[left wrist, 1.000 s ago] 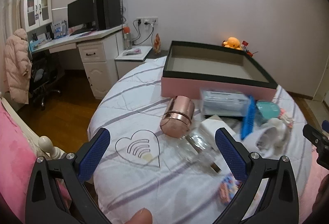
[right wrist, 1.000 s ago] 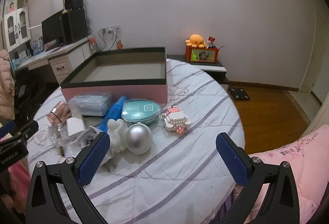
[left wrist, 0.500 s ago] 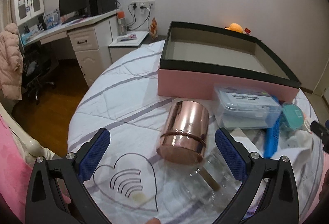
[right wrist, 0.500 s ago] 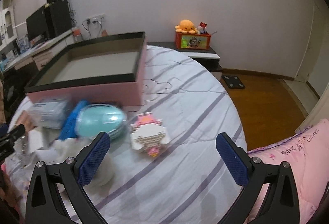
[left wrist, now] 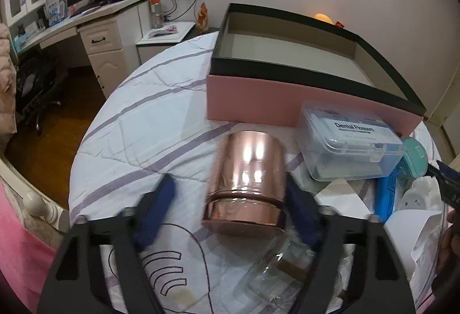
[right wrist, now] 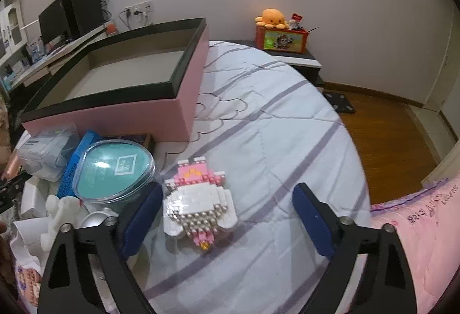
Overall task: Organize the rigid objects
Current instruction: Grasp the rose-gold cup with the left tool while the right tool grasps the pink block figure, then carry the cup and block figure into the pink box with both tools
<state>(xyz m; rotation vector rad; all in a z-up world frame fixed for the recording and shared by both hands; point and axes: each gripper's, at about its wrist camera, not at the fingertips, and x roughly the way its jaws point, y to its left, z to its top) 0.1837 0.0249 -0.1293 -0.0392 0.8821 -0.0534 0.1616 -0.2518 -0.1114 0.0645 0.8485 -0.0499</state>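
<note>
With its jaws just narrowing around the copper tin [left wrist: 247, 181] before the pink box [left wrist: 253, 95], the left gripper [left wrist: 230, 210] should centre before squeezing, its left pad not yet touching.

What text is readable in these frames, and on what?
"Dental Flossers": label on the lid of the clear plastic box; the smaller lines under it are too blurred to read.
Teal lidded container: square label, too blurred.
Blue box: side print, too small.
Pink quilt: embroidered script, not legible.
Orange box on the nightstand: picture only, no legible words.
</note>
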